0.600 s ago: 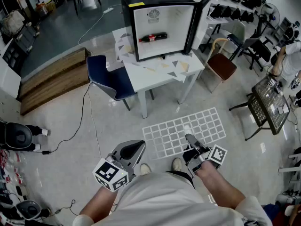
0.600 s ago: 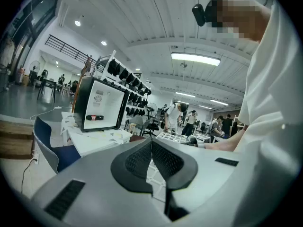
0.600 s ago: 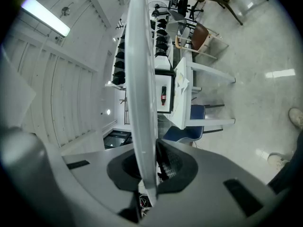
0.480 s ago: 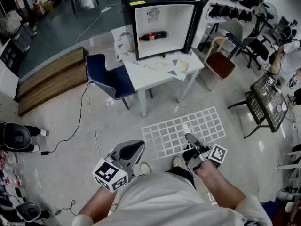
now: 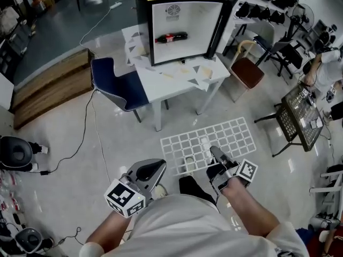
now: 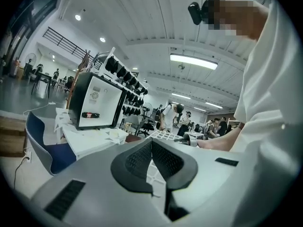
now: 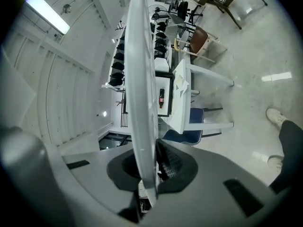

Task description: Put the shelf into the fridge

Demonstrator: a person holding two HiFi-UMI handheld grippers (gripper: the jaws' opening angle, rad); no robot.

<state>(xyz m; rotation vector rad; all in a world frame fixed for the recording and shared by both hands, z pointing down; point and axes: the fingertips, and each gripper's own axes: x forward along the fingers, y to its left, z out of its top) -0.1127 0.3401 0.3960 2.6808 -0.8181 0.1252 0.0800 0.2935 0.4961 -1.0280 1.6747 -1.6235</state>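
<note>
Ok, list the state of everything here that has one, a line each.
Fridge: door open, standing on the white table.
Bottle: lying on its side inside the fridge.
Shelf: not yet in the fridge, gripped at its near edge.
Right gripper: shut on the shelf.
Left gripper: shut, nothing between its jaws.
</note>
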